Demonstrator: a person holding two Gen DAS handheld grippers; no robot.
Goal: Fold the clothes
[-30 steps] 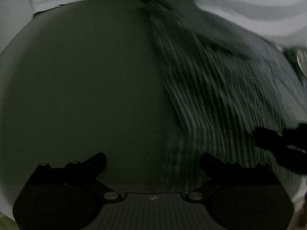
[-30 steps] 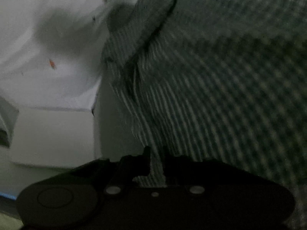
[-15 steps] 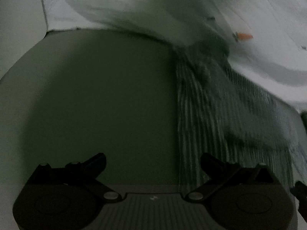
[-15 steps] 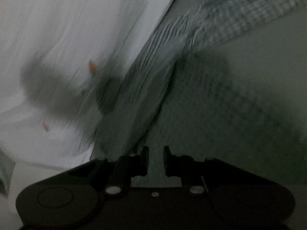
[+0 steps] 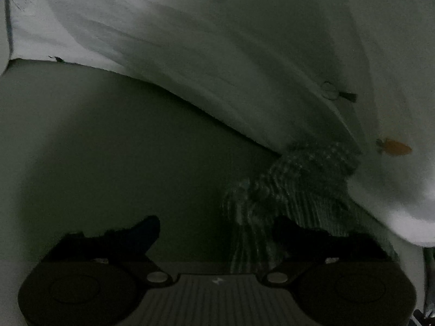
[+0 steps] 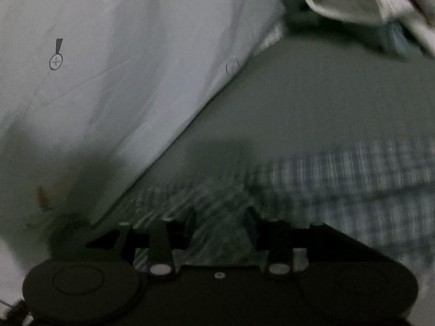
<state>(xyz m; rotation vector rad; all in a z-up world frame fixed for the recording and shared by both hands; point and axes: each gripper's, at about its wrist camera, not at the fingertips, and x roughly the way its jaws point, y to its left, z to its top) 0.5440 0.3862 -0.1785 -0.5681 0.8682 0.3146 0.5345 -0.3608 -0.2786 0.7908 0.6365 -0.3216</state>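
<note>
A dark checked garment [image 5: 299,179] lies bunched on the grey-green table [image 5: 108,149], its far end tucked under the edge of a white buttoned shirt [image 5: 217,54]. My left gripper [image 5: 216,224] hovers over the garment's near edge. Its jaws are closing, with a strip of checked cloth lying inside the gap by the right finger and the pads not pressing it. In the right wrist view, the checked garment [image 6: 339,168] spreads to the right. My right gripper [image 6: 220,218] has its jaws opening, with checked cloth showing between the fingers.
The white shirt [image 6: 136,68] covers the left of the right wrist view and carries small orange marks [image 5: 394,146]. A heap of white cloth [image 6: 353,0] sits at the far right. Bare table [image 6: 326,95] lies between shirt and garment.
Both views have swept sideways, so the white shirt now fills more of each. The right gripper's narrow gap on the checked cloth has widened. The left fingers stand a little closer together.
</note>
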